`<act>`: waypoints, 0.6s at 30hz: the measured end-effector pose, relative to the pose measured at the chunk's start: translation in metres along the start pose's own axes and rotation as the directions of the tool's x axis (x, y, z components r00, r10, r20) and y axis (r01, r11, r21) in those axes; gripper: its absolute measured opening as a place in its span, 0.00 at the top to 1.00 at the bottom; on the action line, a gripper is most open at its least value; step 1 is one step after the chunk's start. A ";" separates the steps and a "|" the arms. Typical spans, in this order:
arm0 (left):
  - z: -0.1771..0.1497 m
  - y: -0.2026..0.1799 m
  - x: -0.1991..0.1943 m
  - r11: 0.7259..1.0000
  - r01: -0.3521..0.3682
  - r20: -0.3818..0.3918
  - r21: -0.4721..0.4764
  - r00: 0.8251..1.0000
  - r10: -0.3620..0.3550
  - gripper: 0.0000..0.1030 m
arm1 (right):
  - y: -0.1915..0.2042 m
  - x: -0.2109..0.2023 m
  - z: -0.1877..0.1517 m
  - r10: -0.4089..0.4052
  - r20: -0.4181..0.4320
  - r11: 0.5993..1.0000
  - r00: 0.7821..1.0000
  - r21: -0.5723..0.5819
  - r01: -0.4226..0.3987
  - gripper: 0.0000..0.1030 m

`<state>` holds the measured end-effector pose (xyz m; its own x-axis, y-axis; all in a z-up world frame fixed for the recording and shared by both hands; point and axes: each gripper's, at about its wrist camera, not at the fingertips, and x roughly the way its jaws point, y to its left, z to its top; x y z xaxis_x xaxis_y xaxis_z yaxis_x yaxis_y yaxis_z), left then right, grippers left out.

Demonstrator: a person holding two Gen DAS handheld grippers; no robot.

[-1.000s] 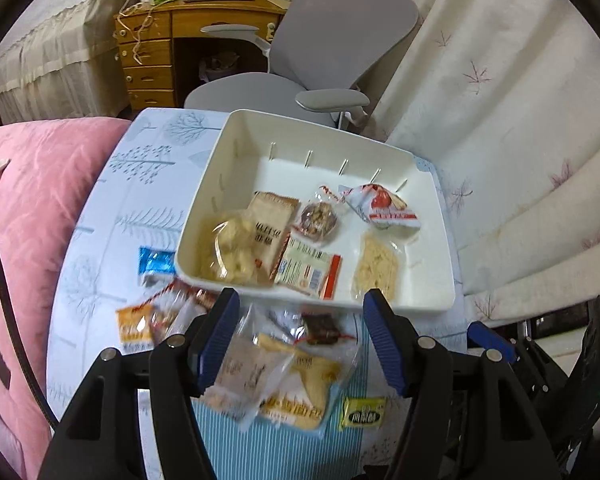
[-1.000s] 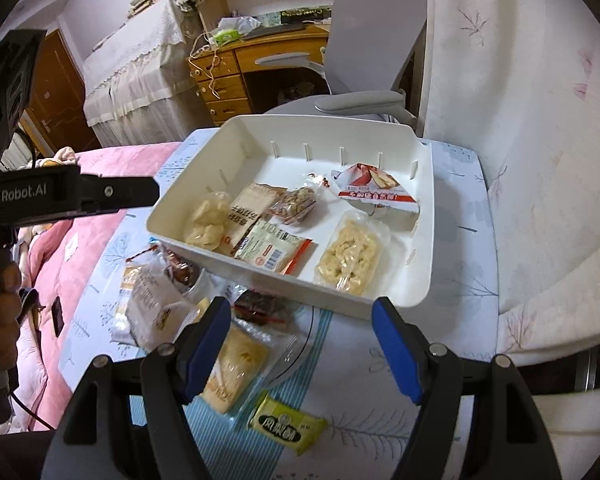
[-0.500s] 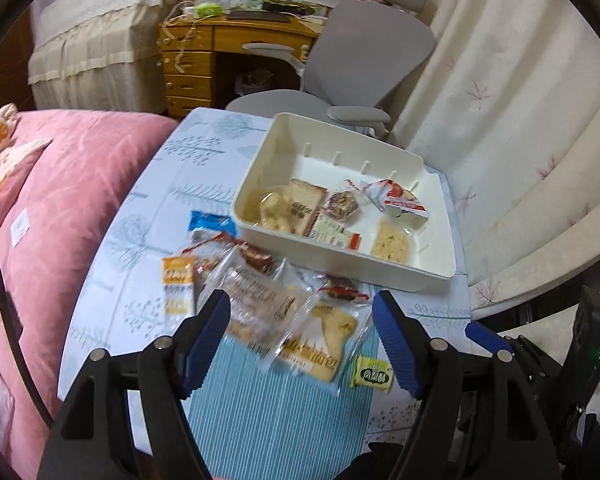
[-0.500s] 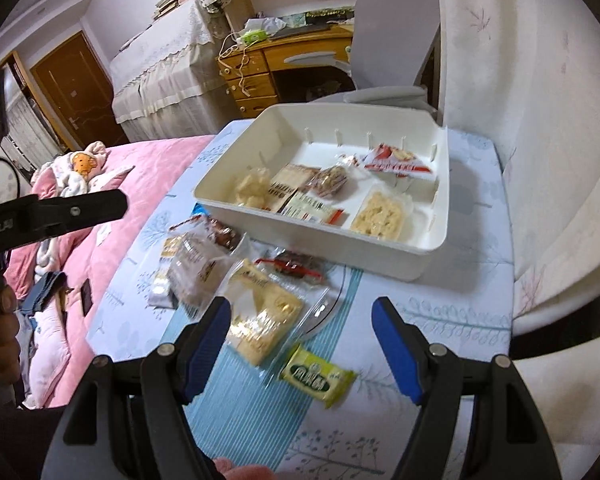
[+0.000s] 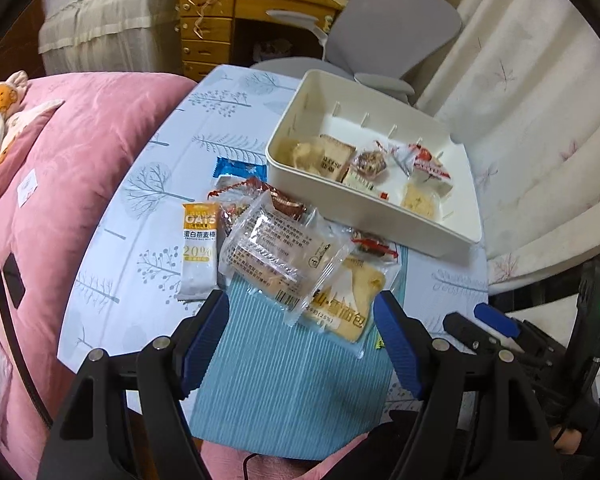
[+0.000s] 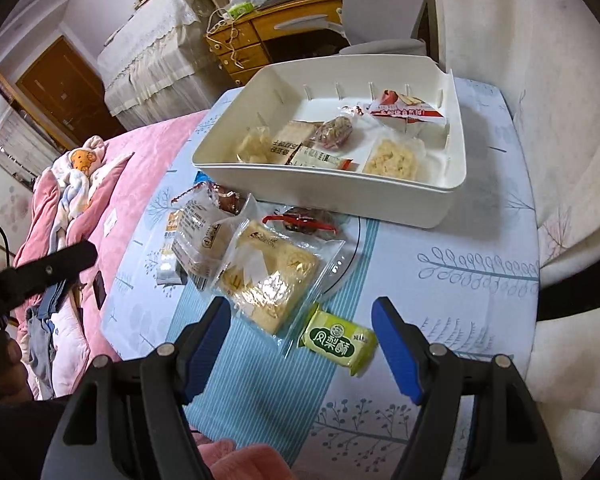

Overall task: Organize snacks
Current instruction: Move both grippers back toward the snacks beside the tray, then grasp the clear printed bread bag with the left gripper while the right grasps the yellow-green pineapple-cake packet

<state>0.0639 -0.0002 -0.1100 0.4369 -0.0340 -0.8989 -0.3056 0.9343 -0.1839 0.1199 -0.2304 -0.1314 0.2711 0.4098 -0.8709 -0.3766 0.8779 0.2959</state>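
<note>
Snack sorting, mid-task. The white bin (image 6: pixel 452 196) sits on the table (image 6: pixel 476 272) at 12 o'clock of both grippers and already holds several packets, among them a red-and-white pack (image 6: pixel 408 112) at its far right and a pale cracker pack (image 6: pixel 392 158) at its near right. Loose snacks lie in a heap on the blue striped mat (image 5: pixel 284 368), just short of the bin's near wall: a clear-wrapped cake (image 5: pixel 280 256) lying over a yellow bread pack (image 5: pixel 340 300), an oat bar (image 5: pixel 198 252) at 10 o'clock of the left gripper (image 5: pixel 302 340), and a blue packet (image 5: pixel 236 168) farther off.

The left gripper's jaws have just been opening; they stand wide and empty, poised above the clear-wrapped cake. The right gripper (image 6: pixel 302 344) is likewise wide and empty, with a green pineapple-cake packet (image 6: pixel 340 342) between its fingers but untouched.

Suggested technique: take the topmost packet first, since pulling a lower one would drag the heap. Close on the packet's firm body, not the slippery film edge. Lift clear of the bin wall before crossing, and release over a bare patch of the floor, which appears largest at the far side.
</note>
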 end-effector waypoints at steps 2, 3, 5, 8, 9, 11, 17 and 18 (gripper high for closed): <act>0.003 0.001 0.005 1.000 0.004 -0.020 0.024 1.000 -0.004 0.29 | -0.001 0.005 0.002 -0.013 -0.011 0.999 1.000 0.038 0.014 0.29; 0.004 0.003 0.007 0.999 0.008 -0.030 0.039 1.000 -0.007 0.29 | -0.002 0.008 0.002 -0.018 -0.014 0.998 1.000 0.054 0.019 0.29; 0.009 0.005 0.014 0.997 0.013 -0.056 0.071 0.998 -0.009 0.29 | -0.002 0.014 0.001 -0.026 -0.021 0.995 0.999 0.096 0.028 0.29; 0.019 0.009 0.023 0.993 0.029 -0.098 0.117 0.995 -0.017 0.29 | -0.004 0.026 -0.001 -0.033 -0.055 0.983 0.998 0.181 0.043 0.29; 0.023 0.011 0.025 0.990 0.037 -0.106 0.135 0.994 -0.023 0.29 | -0.006 0.029 -0.002 -0.038 -0.064 0.976 0.997 0.212 0.051 0.29; 0.030 0.013 0.031 0.983 0.053 -0.130 0.178 0.991 -0.030 0.28 | -0.008 0.034 -0.005 -0.051 -0.068 0.958 0.996 0.279 0.068 0.29; 0.048 0.015 0.054 0.945 0.111 -0.220 0.308 0.974 -0.043 0.26 | -0.013 0.042 -0.013 -0.120 -0.068 0.875 0.990 0.464 0.138 0.29; 0.049 0.016 0.058 0.940 0.120 -0.230 0.320 0.972 -0.045 0.25 | -0.015 0.042 -0.016 -0.135 -0.067 0.859 0.989 0.490 0.151 0.29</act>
<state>0.1260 0.0300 -0.1450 0.2435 -0.1572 -0.9571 0.0358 0.9876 -0.1531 0.1228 -0.2299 -0.1785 0.2597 0.2699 -0.9272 0.1517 0.9368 0.3152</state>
